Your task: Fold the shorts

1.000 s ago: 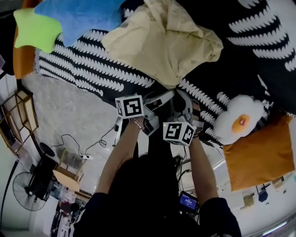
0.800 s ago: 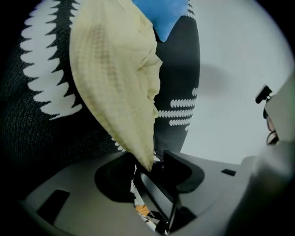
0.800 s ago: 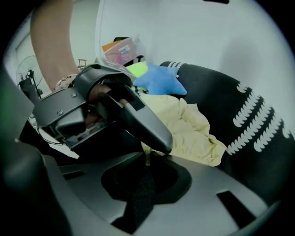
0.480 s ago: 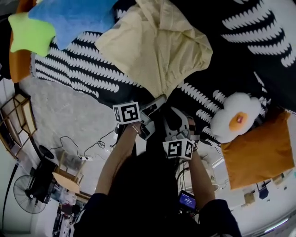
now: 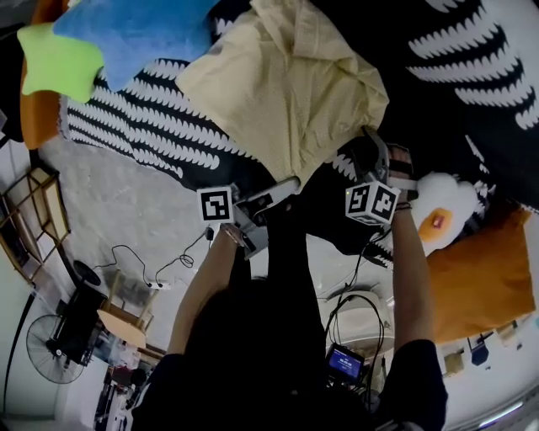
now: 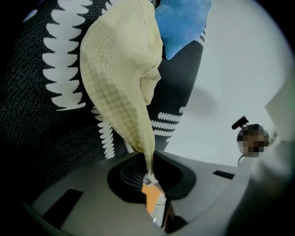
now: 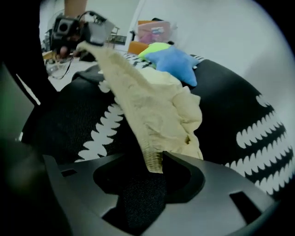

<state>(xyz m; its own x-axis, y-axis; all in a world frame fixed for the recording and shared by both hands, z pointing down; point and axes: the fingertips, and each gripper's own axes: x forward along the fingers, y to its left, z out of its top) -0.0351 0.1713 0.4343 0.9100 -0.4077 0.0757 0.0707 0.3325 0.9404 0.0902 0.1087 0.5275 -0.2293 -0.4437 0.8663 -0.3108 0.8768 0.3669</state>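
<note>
The pale yellow shorts lie rumpled on a black cover with white leaf marks. My left gripper is shut on the shorts' near corner. In the left gripper view the cloth runs taut into the pinched jaws. My right gripper is at the shorts' right edge and points steeply down. Its jaws have just been opening. The ribbed edge of the shorts hangs at their mouth, and the pads do not press on it. The right gripper view also shows the left gripper holding the far corner.
A blue star cushion and a green one lie at the far left. A white egg-shaped plush and an orange cushion lie at the right. Cables and a fan are on the floor below.
My right gripper left its place beside the left one and swung out to the shorts' right edge. The left gripper stayed at the near corner, slightly raised, with the cloth pulled taut.
</note>
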